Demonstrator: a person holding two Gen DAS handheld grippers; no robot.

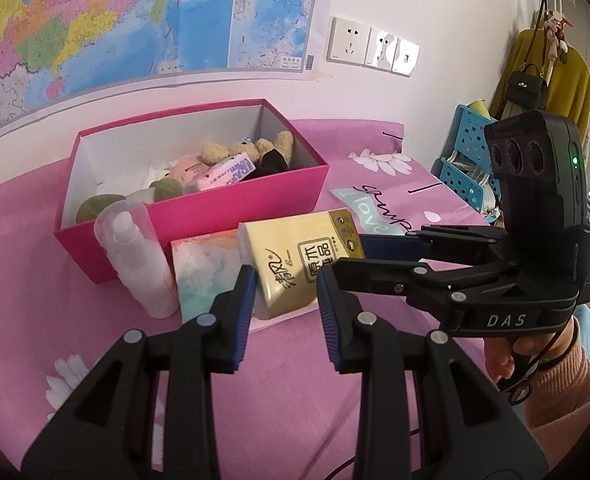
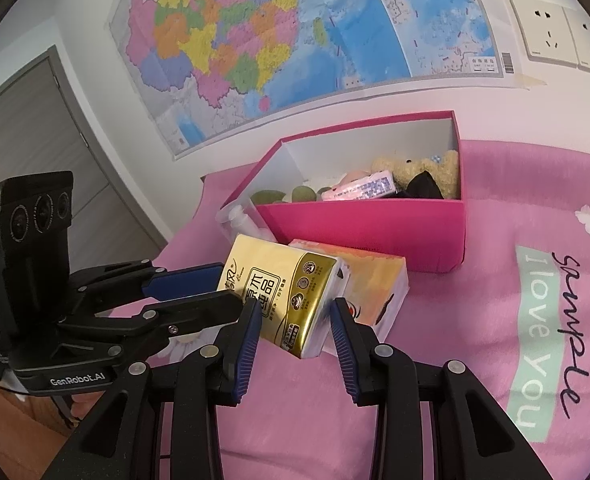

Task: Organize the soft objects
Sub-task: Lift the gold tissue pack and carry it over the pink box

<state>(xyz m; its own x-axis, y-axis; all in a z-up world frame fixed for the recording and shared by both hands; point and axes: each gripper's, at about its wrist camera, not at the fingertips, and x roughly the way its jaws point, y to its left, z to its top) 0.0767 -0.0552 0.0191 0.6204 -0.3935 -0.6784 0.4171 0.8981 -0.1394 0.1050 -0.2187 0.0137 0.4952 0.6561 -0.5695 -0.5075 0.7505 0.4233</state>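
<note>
Two part-open claws, left point(image 1: 283, 316) and right point(image 2: 295, 330), hold nothing; two tissue packs point(image 1: 303, 256) ahead.

Each black hand-held gripper point(image 1: 283, 316) has blue ribbed pads point(image 1: 243, 312), silver screws, and a pink sleeve point(image 1: 567, 396) behind.

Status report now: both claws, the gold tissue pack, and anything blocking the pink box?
Both claws open, left claw, right claw, nothing held. Gold tissue pack leans on another pack, outside the pink box. Clear bottle stands before box.
</note>
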